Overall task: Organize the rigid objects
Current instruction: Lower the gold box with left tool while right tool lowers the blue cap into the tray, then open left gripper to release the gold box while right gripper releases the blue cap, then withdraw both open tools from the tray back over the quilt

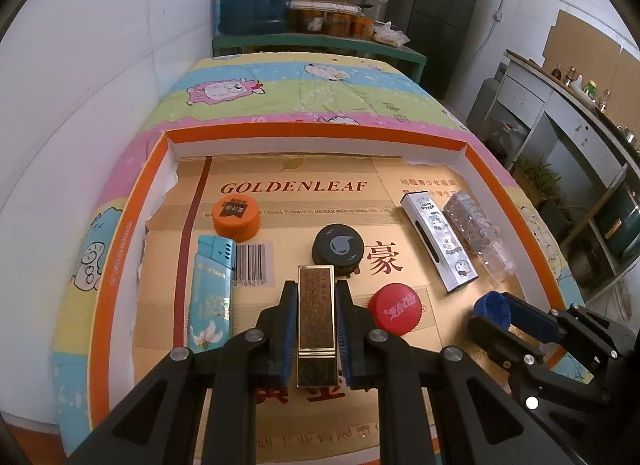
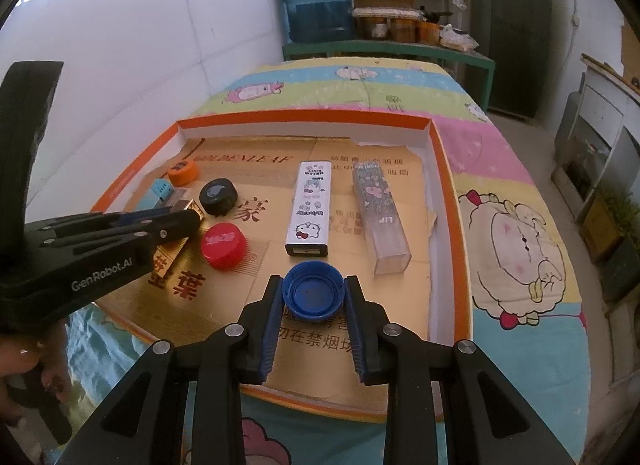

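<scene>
1. While both grippers are busy, I'd call this mid-task, since two pieces are in hand and nothing looks finally sorted. The left gripper (image 1: 316, 297) is pinching a slim gold-edged rectangular lighter with a brown face (image 1: 316, 313), low over the cardboard-lined floor of the orange-rimmed shallow box (image 1: 132, 201).

2. The right gripper (image 2: 313, 292) is clamped on a blue plastic bottle cap (image 2: 313, 289), open side facing the camera, near the front right of the box, just in front of the two long items.

3. What looks kinda settled: a white cartoon-cat printed rectangular case (image 2: 310, 207) and a clear glittery rectangular tube (image 2: 380, 217) lie side by side on the right, roughly parallel.

4. Left side has a light blue lighter with flower print (image 1: 212, 293) lying flat, with an orange bottle cap (image 1: 237, 216) just behind it.

5. Middle is still loose: a black round cap with a grey drop logo (image 1: 338, 247) and a red bottle cap (image 1: 395, 307) sit near each other, but not in a row.

6. My guess at what's left: setting the gold lighter beside the blue one, and grouping the blue cap with the other three caps. Can't tell the intended layout for sure.
</scene>
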Tool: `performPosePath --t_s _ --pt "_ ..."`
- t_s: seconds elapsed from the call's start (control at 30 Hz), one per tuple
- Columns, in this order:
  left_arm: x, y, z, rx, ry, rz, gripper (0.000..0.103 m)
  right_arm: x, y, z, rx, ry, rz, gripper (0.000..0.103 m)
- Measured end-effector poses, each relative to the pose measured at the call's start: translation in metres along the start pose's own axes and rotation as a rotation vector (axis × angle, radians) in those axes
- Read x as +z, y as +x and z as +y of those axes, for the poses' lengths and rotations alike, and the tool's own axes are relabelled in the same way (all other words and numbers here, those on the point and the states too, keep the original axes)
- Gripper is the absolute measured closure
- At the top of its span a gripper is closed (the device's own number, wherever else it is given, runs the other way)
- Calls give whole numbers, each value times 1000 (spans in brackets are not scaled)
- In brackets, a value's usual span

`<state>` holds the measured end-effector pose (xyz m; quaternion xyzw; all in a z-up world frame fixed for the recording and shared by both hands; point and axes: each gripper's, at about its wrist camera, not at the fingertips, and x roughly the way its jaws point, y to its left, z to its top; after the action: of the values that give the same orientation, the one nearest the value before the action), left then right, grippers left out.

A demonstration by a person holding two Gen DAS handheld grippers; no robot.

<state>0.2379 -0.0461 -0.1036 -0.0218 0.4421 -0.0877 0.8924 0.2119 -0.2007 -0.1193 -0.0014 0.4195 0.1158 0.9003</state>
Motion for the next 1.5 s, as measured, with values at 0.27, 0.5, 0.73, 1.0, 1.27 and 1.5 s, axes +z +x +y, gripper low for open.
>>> performPosePath --t_s 0.27,0.5,0.73,1.0,1.27,1.5 --pt "0 3 4 -19 -5 -6 85 0 1 0 -2 -7 1 72" --pt "1 1 6 -29 -4 -10 69 -1 1 0 1 -3 0 72" --pt "0 -1 6 -23 -2 -15 57 -1 1 0 1 -4 0 72" --pt "0 -6 6 -20 -4 -18 56 -2 -1 0 1 -10 -2 68" --pt "2 -20 5 -27 -2 -48 49 -1 -13 1 -11 -11 -28 54" --pt "2 -33 4 -25 5 -74 49 1 -24 2 -28 -6 -43 51"
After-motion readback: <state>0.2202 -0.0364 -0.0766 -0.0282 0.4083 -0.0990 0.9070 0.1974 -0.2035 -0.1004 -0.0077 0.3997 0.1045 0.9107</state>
